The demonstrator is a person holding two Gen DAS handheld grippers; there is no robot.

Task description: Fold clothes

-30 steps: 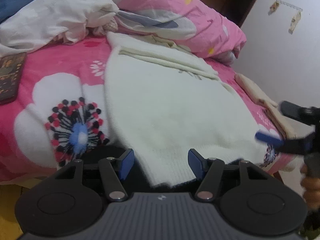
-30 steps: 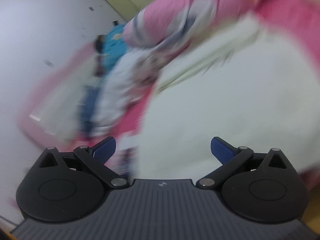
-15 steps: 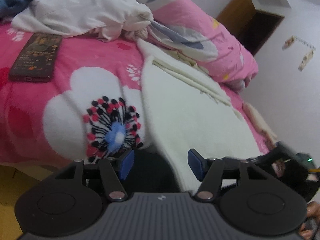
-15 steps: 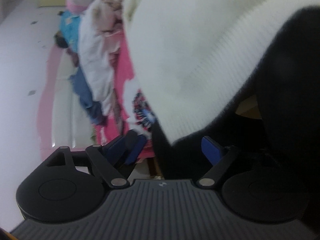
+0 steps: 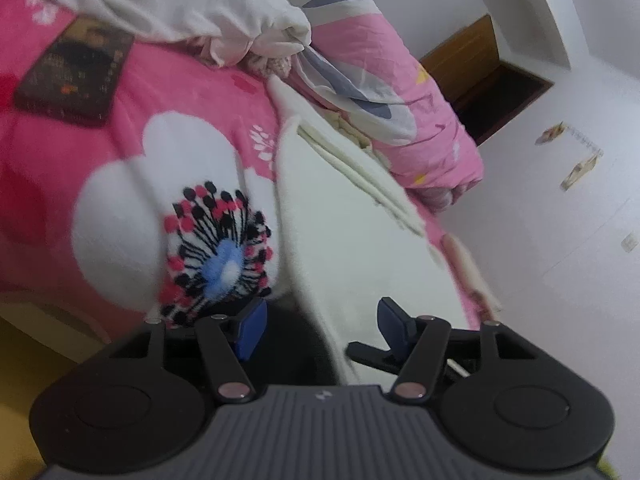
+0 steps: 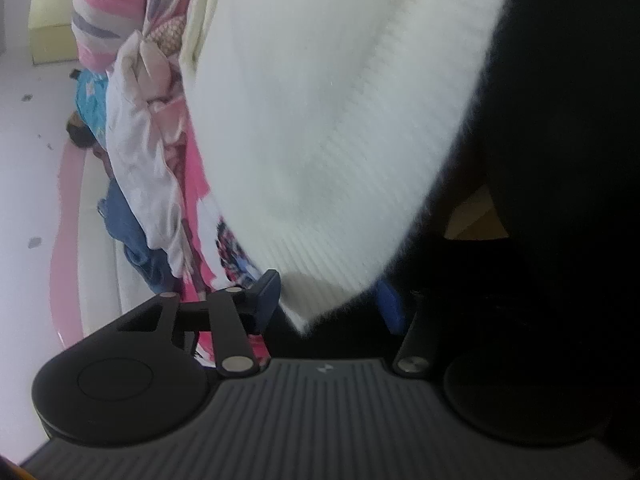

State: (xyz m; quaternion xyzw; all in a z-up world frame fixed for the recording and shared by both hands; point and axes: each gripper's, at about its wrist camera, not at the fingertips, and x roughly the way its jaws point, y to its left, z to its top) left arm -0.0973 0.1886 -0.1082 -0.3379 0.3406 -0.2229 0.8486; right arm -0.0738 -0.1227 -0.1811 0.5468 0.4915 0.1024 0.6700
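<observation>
1. Sweater (image 5: 352, 240), cream knit, lies flat on the pink flowered bed cover (image 5: 100, 168), its ribbed hem hanging over the near edge of the bed.
2. Left claw (image 5: 320, 328) stands apart at that hem; the cloth's left edge runs between its pads, which do not press on it.
3. Right claw (image 6: 332, 300) has just been closing, with the hem corner (image 6: 320, 304) between its jaws; whether the pads already pinch it I cannot tell.
4. Phone (image 5: 76, 76) lies well to the left of the sweater, a crumpled white garment (image 5: 192, 8) and pink quilt (image 5: 384, 80) crowd the far side.
</observation>
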